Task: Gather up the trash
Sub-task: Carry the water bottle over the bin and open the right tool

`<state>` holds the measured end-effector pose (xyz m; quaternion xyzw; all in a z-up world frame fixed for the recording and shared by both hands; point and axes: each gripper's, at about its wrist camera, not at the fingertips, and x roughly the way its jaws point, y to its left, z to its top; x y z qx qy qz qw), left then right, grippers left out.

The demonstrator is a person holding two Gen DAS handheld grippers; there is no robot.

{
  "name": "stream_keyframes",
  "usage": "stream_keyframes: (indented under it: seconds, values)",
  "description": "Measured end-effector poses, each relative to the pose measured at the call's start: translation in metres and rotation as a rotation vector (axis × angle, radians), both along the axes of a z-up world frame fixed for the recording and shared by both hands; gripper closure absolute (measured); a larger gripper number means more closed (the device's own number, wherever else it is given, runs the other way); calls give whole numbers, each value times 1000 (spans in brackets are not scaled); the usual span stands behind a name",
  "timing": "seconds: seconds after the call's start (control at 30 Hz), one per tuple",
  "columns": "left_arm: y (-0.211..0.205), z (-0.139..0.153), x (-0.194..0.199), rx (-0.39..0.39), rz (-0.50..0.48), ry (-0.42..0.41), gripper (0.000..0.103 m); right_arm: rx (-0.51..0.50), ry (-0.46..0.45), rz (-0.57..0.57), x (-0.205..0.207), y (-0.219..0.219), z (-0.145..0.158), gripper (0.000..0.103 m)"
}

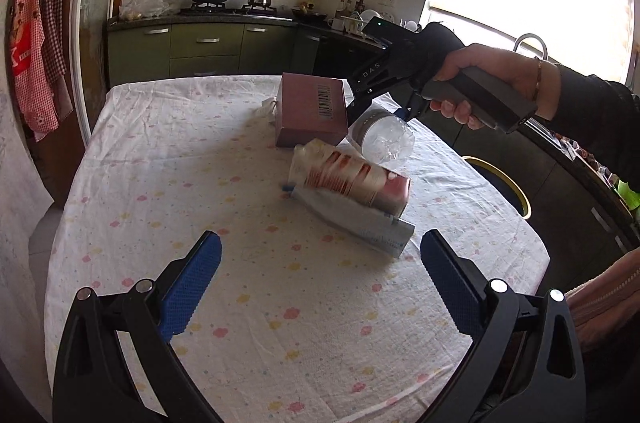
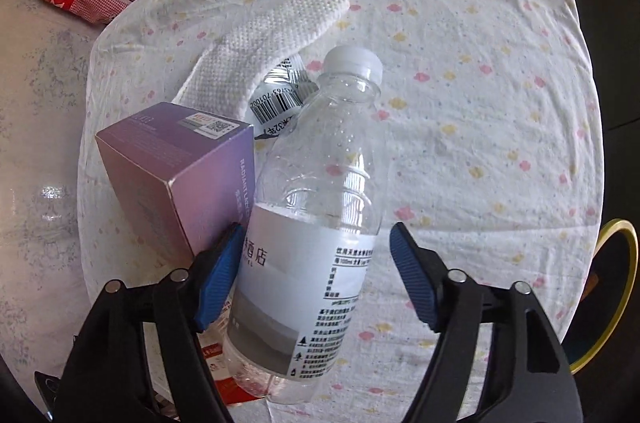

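Currently we are at the grasp step for the plastic bottle (image 2: 316,223), which lies on its side on the table (image 2: 480,103), touching the purple box (image 2: 176,179) on its left, cap toward the far edge. We hold the right tool (image 2: 316,275) pointing steeply down over the bottle, one pad on each side of the labelled body. The left pad (image 2: 222,275) appears to touch the label; the right pad (image 2: 412,279) stands clear, so the bottle is straddled but not yet clamped.

The left tool (image 1: 320,279) hangs released over bare cloth at the near side, with nothing between its pads. Other trash, a stack of paper cups (image 1: 352,179) on a flat packet (image 1: 368,223), lies near the middle of the table.

Next, we judge, the move calls for closing the right pads evenly on the label. The thin wall may buckle, or roll against the box. A yellow-rimmed bin (image 2: 616,287) beside the right edge looks like the destination.
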<state>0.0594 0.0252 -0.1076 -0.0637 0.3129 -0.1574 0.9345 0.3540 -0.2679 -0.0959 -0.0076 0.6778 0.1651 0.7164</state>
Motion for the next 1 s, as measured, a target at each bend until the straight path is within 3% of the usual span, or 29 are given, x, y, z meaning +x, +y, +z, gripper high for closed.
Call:
stream_keyframes:
  seconds: [0.03,0.23,0.63,0.87,1.0]
  values:
    - [0,0,0,-1,1,1,5,7,10,6,0,1,-1,51]
    - [-4,-2,3,8,-6,9,5,6,-8,50,-10,1,4,52]
    - [-18,1,2,39,-27,4,5,79,-67,56,-46,-47,32,52]
    - [-31,6,0,68,-49,-6,5,125,-99,-5,-63,-93,43,52]
    - [-38,7,-1,75,-64,-10,5,122,-117,-98,-72,-153,48,52]
